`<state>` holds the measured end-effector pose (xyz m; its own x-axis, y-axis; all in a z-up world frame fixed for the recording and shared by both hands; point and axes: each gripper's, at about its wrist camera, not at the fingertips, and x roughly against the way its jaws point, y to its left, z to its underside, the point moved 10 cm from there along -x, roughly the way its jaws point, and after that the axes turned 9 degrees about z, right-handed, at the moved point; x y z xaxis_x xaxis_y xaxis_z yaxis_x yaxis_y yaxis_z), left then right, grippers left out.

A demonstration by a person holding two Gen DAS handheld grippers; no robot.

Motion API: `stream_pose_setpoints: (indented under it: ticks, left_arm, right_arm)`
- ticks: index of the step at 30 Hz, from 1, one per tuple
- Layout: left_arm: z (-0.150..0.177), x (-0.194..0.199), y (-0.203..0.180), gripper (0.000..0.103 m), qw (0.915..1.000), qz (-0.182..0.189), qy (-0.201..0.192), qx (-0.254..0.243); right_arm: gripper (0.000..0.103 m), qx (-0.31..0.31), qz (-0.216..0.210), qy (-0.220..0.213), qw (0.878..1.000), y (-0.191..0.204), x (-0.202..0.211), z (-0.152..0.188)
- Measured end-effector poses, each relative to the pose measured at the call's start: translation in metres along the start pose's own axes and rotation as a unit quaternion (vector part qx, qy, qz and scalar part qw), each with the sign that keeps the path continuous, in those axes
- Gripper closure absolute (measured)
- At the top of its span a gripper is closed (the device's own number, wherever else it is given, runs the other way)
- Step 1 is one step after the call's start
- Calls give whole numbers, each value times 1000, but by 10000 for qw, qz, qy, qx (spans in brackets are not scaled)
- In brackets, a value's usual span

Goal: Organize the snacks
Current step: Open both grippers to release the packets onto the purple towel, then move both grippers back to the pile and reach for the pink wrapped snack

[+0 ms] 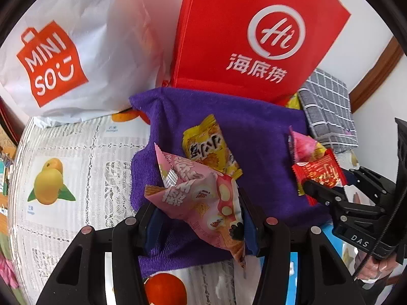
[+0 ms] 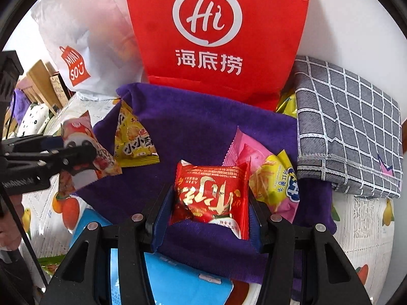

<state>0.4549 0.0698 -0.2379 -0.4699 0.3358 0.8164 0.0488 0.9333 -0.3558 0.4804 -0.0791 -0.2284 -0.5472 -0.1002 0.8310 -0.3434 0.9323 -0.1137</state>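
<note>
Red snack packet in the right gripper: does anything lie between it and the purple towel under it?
Nothing visible does. The red snack packet sits clamped in the right gripper, with bare purple towel beneath and ahead. The pink-and-yellow packet lies just to its right, partly behind it.

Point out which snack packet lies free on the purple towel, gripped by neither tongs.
The yellow packet with black lettering, lying flat on the purple towel; the pink packet and red packet sit clamped in tongs.

In front of me the white plastic bag (image 1: 76, 50) reads "MINISO" on its orange logo. The red bag (image 2: 216, 38) shows "Hi" in a ring above "海底捞". My other claw's body (image 1: 361, 239) says "DAS".
</note>
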Motion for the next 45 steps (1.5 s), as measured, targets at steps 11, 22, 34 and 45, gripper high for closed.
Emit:
stream_pose_setpoints:
  ticks: [11, 22, 34, 45]
  left_arm:
    - [-6, -20, -9, 51, 9997, 217, -107, 70]
    - [-6, -15, 5, 33, 9984, 235, -82, 500]
    - [32, 59, -7, 33, 9981, 315, -501, 184]
    - [92, 113, -22, 33, 9976, 302, -594, -212]
  right_arm:
    - [34, 14, -219, -114, 9997, 0, -1, -5]
    - [29, -179, 23, -645, 9978, -15, 37, -17]
    - [29, -482, -104, -1136, 9923, 0, 109, 1]
    - [29, -538, 53, -1344, 9895, 9, 165, 75]
